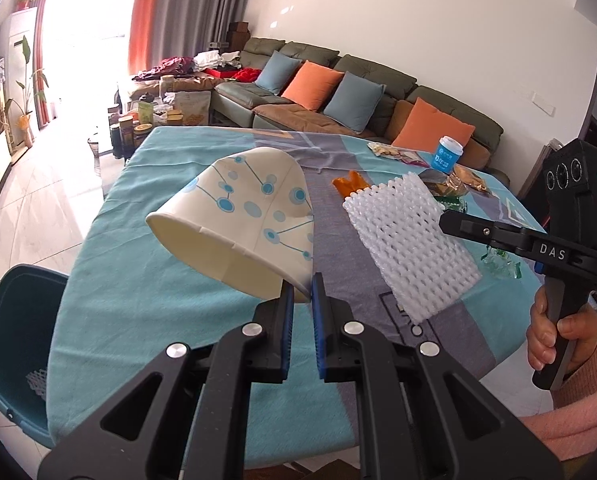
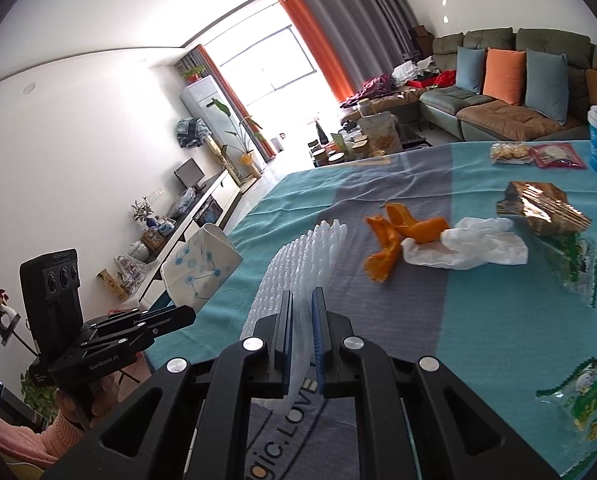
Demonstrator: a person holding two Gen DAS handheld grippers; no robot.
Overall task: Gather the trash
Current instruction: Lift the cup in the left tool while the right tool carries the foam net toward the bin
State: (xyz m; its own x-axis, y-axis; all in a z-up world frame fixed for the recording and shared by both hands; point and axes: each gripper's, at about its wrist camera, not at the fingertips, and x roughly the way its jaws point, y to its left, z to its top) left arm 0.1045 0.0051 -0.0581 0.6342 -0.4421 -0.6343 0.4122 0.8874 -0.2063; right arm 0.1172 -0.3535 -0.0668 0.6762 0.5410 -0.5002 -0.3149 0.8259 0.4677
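A: Why do we have the left hand-held gripper [image 1: 302,292] pinching only the rim of the paper cup [image 1: 242,216]?

B: A thin rim is all narrow jaws need; the cup hangs tilted, lifted above the counter [image 1: 138,280] near its left edge, on the side where the teal bin [image 1: 14,340] stands on the floor

A: And our right hand-held gripper [image 2: 302,312]?

B: Clamped on one end of the white foam net [image 2: 298,264], which trails up over the counter's near part. The orange peel [image 2: 398,236], the white glove [image 2: 470,248] and the snack wrappers [image 2: 538,208] lie further in, so we judge them next
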